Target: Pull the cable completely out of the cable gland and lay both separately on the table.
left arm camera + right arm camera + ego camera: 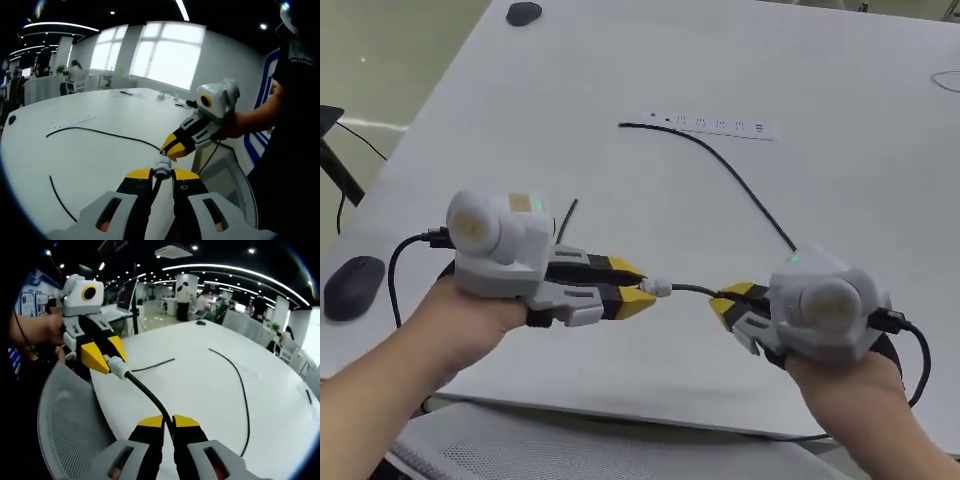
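Observation:
A white cable gland hangs above the table's near edge with my left gripper shut on it. A black cable runs out of the gland to my right gripper, which is shut on it a short way off. The cable's long run lies curved across the white table. In the left gripper view the gland sits between the yellow tips. In the right gripper view the cable arcs from my jaws to the gland.
A white power strip lies at the far middle. One dark mouse sits at the left edge, another at the far end. A short loose black cable piece lies behind the left gripper. A mesh chair stands below the near edge.

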